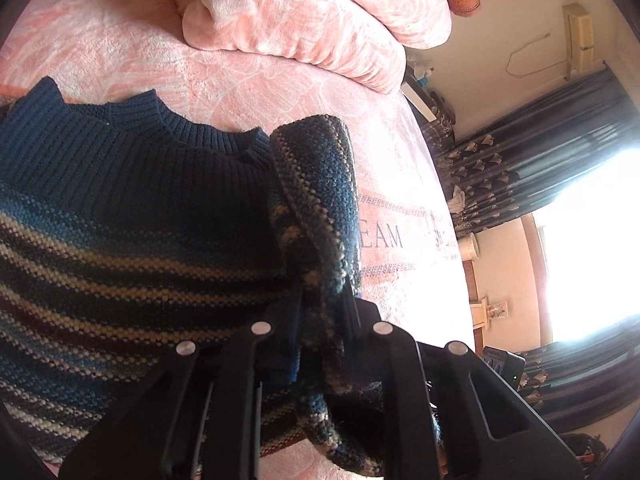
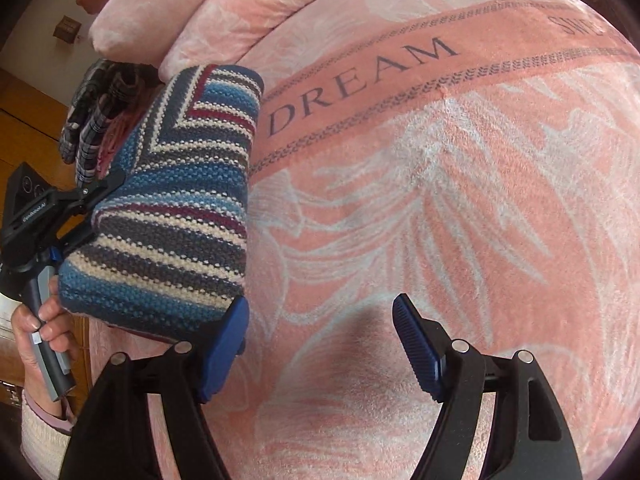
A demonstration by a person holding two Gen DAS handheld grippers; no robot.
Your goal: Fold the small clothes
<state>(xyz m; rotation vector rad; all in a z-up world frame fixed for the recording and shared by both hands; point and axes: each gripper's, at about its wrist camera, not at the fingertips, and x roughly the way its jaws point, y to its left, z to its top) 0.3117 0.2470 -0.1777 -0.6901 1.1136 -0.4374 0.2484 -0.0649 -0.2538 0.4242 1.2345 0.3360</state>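
A small striped knit sweater (image 1: 120, 240) in blue, cream and maroon lies on a pink blanket (image 1: 160, 60). My left gripper (image 1: 322, 304) is shut on a bunched fold of the sweater, which rises between its fingers. In the right wrist view the sweater (image 2: 172, 208) shows folded at the left, with the left gripper (image 2: 86, 194) clamped on its edge and a hand (image 2: 44, 320) on the handle. My right gripper (image 2: 320, 320) is open above bare blanket; its left blue pad (image 2: 226, 348) sits just beside the sweater's lower corner.
A rolled pink quilt (image 1: 304, 12) lies at the back of the bed. The blanket (image 2: 440, 200) carries a band reading DREAM. A plaid cloth (image 2: 92, 112) lies behind the sweater. Dark curtains (image 1: 520, 152) and a bright window (image 1: 592, 248) are to the right.
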